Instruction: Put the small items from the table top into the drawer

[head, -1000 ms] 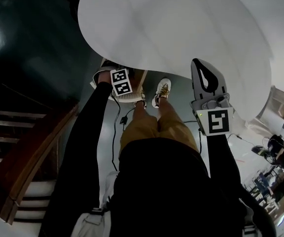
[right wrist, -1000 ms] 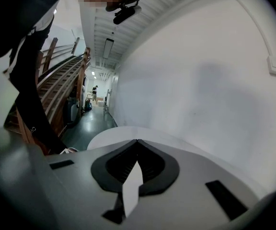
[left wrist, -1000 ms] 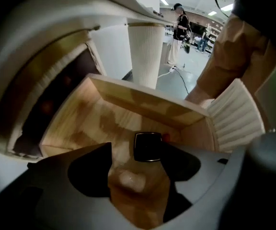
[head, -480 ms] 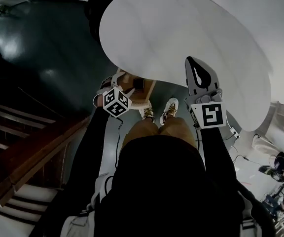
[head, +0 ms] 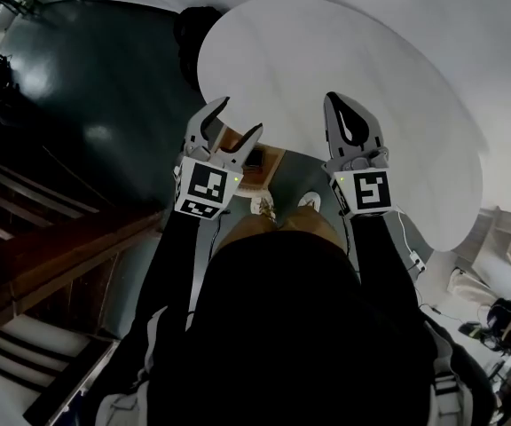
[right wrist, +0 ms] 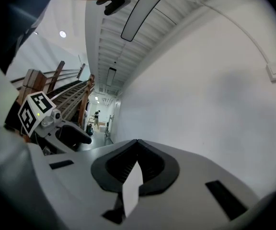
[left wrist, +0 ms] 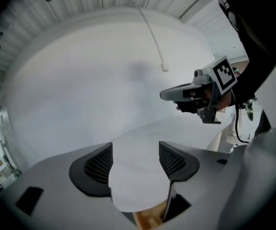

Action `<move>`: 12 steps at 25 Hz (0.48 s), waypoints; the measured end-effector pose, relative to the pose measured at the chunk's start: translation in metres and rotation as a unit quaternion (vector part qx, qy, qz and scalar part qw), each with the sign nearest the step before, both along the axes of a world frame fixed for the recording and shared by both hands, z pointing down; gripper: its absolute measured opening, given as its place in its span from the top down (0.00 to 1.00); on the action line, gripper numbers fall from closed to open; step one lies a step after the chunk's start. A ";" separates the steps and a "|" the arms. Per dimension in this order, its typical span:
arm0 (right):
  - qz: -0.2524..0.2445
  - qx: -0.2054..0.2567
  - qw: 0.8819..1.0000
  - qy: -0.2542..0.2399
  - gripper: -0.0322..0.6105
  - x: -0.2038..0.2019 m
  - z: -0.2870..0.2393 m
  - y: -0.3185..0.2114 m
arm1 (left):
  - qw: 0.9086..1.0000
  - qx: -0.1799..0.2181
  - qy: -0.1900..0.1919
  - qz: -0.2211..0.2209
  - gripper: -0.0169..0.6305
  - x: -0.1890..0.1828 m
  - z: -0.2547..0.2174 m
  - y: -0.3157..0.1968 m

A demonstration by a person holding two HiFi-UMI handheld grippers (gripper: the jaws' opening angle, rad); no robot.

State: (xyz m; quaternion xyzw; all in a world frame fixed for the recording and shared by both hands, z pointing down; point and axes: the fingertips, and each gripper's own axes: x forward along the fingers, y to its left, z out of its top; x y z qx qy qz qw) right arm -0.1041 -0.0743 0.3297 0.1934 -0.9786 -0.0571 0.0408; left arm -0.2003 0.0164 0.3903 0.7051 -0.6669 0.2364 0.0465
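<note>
White desk spreads ahead of both tools, round-edged and bare: no small item shows on its top in any view. Whether the task's things are already stowed or just out of sight, I cannot tell.

The wooden drawer sits just beyond and below my left tool, drawn out from under the desk's near edge. A dark shape lies in it, too small to name. The left tool's jaws stand wide apart, and between them I see only the desk's white and a corner of the drawer's wood at the bottom. Spread jaws right over an open drawer suit either a drop or a reach for the drawer front; I judge the tool is held here for that reason, but cannot say which.

My right tool hangs over the desk's near edge, level with the left tool and well apart from it. Its jaws meet tip to tip. The pale sliver behind the tips reads as desk seen through the gap, so I judge it grips nothing and is simply parked clear of the drawer.

Below and between the tools are my shoes. Dark floor lies to the left of the left tool, with wooden stairs farther that way.
</note>
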 end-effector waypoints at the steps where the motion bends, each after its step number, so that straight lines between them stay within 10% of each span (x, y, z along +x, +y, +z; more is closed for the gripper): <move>1: -0.005 -0.001 1.000 -0.004 0.91 -0.003 -0.001 0.002 | 1.000 0.022 -0.005 -0.007 0.50 -0.001 -0.016 -0.001; 12: -0.060 0.003 0.998 -0.007 0.91 -0.037 -0.007 0.026 | 0.989 0.117 0.033 -0.084 0.95 -0.019 -0.070 0.017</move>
